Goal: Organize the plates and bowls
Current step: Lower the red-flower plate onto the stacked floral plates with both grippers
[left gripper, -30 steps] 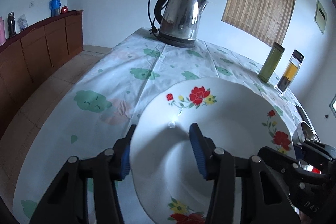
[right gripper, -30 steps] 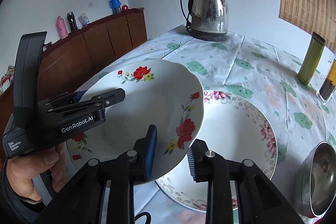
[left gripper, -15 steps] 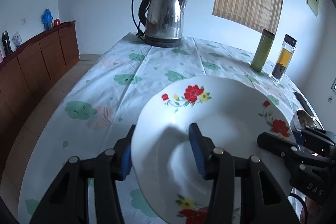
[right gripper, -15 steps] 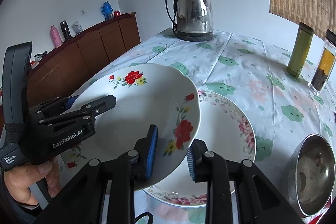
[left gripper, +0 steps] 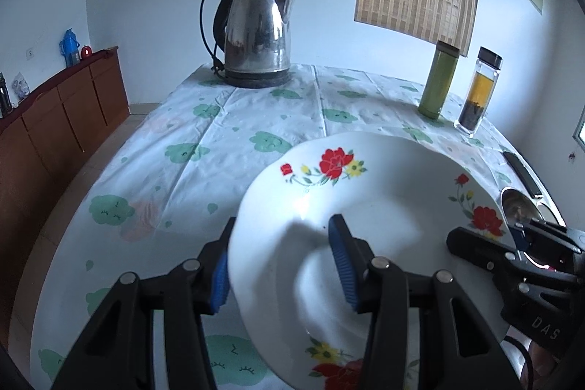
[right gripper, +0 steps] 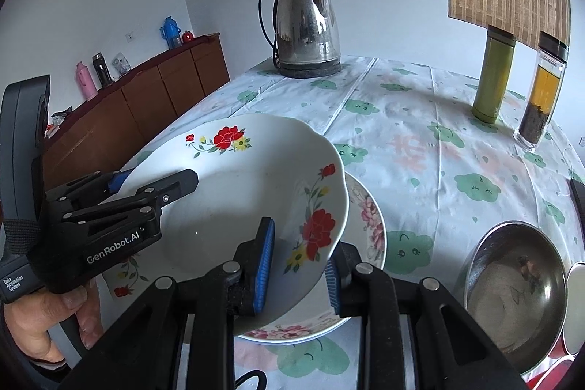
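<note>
Left tongs (left gripper: 283, 265) and right tongs (right gripper: 298, 267) each clamp opposite rims of the red-flowered plate (right gripper: 234, 207). It hangs tilted above the pink-flowered plate (right gripper: 369, 225) on the table (right gripper: 420, 141).

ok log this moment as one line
left gripper: gripping red-flower plate rim | right gripper: gripping opposite rim | plate: held over pink-flower plate | steel bowl: on table

L tool (left gripper: 283, 265): my pads straddle a rim, one blue pad under, one over; clamped, held off the bench.
R tool (right gripper: 299, 265): same grip on opp. rim, pads pinched either side, clamped.
L hand (right gripper: 47, 317): wrapped round L tool's handle, thumb + fingertips showing, low left in R cam.
Pose: both tools level-ish, facing each other.
</note>
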Tool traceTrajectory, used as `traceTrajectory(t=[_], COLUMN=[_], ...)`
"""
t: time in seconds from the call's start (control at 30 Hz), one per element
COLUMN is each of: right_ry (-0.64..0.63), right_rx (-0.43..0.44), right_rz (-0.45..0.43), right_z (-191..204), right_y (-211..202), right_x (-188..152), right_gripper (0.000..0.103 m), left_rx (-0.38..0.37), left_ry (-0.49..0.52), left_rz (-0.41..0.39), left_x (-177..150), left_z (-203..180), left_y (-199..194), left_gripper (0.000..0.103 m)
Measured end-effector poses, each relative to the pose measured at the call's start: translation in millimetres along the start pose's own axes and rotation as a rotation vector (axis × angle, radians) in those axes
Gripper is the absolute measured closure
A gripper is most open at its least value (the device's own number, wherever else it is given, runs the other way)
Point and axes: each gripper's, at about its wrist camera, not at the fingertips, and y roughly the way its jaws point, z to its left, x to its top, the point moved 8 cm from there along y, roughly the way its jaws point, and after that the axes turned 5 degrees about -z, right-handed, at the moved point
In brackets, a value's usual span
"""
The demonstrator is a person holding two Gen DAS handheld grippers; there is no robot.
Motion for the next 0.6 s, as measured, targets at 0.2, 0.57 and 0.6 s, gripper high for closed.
traceTrajectory(t=[0.2,0.57,0.6], right_ry=[0.031,0.050,0.049], right_rx=[-0.022,-0.045,-0.048], right_rz=[-0.008,0.003,0.004], right_z=[-19,-34,-34], right_y=[-5,-2,-2], right_x=[1,-2,-2], right_gripper=[0.075,0.075,0.075], left_rx=[-0.016,-0.034,-0.036], left_ry=[0.021,0.029,0.028], left_rz=[0.003,-0.001,-0.001], left_x=[5,2,2], left_z=[-18,-28,-28], left_y=[7,17,18], left_gripper=[0.056,0.056,0.056])
